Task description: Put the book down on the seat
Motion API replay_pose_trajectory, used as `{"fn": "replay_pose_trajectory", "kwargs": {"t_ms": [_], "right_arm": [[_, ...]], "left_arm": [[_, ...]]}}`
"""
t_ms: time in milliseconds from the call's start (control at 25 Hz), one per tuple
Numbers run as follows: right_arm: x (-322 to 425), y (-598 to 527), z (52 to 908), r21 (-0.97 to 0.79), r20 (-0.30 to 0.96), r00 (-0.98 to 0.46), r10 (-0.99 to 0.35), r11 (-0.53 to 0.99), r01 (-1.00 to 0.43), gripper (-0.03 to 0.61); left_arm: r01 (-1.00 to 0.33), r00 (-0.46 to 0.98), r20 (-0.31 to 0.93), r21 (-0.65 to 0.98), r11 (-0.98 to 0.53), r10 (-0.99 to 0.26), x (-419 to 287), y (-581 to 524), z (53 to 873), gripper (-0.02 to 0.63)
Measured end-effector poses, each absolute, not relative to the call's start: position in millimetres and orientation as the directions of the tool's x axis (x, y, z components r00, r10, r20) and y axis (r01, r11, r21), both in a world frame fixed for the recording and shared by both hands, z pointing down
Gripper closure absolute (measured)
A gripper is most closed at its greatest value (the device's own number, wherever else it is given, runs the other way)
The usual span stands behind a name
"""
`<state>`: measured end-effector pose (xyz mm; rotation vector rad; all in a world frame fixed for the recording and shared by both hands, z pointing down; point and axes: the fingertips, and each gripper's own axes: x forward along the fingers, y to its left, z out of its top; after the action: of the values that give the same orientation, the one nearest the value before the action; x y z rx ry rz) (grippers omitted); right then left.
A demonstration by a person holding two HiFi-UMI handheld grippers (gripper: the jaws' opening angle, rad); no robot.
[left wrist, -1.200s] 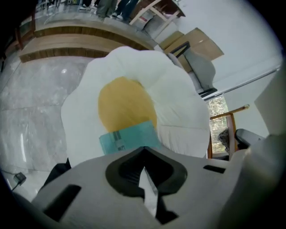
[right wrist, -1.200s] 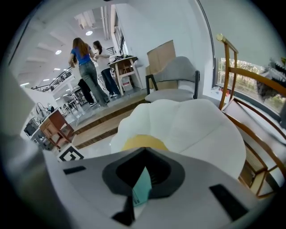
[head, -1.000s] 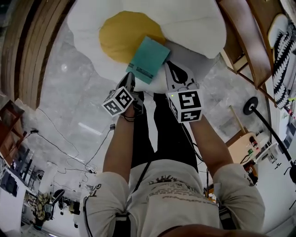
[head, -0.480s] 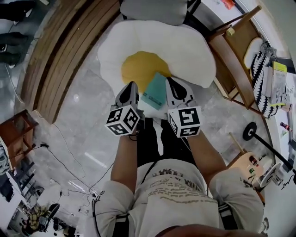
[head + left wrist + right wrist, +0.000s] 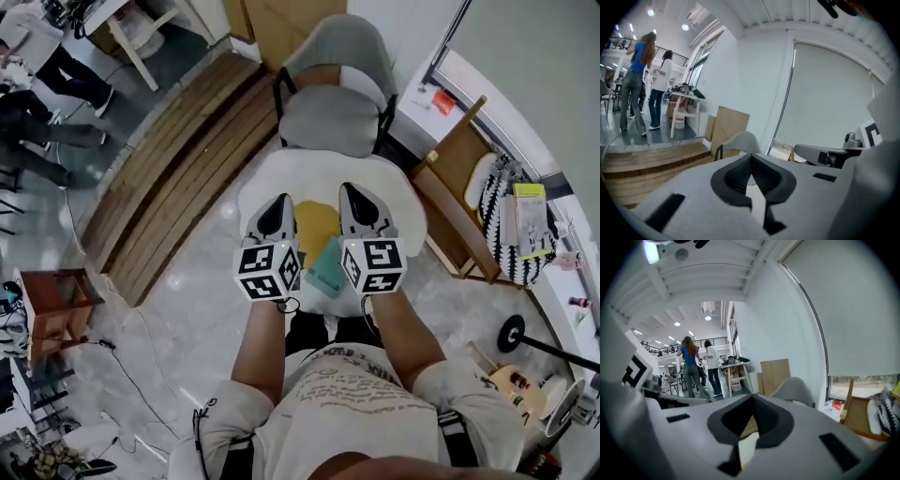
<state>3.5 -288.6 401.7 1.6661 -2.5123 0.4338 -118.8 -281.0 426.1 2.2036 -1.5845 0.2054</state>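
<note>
Left gripper [image 5: 278, 201] and right gripper [image 5: 353, 190], jaws closed and empty, above the fried-egg cushion [image 5: 398, 202]. The teal book [image 5: 328, 269] lies near its front edge and may slide off.

Nothing readable anywhere in these views. The pale grey T-shirt [image 5: 361, 398] has lines of dark print across the chest, but they're too smeared to make out. The left claw [image 5: 277, 201] carries a white cube with black square markers [image 5: 267, 272], and the right claw [image 5: 360, 192] carries a second marker cube [image 5: 373, 265]. Those are coded patterns, not letters. Off to the right, the yellow-green flat pack [image 5: 528, 217] shows print too small to read.
</note>
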Motion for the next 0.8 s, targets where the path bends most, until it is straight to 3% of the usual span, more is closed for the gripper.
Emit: {"fn": "replay_pose_trajectory", "kwargs": {"t_ms": [480,800], "right_arm": [[-7,-294,240,-0.072,-0.045,-0.407,-0.912,0.41,-0.909,0.552],[-17,-280,208,-0.02,-0.089,-0.428,-0.899,0.431,-0.902,0.552]], "left_arm": [[-0.942,0.334,0.181,0.104,-0.319,-0.925,-122,-288,273,0.594],[-0.946,0.323,0.113,0.072,-0.316,-0.94,-131,-285,231,0.594]]}}
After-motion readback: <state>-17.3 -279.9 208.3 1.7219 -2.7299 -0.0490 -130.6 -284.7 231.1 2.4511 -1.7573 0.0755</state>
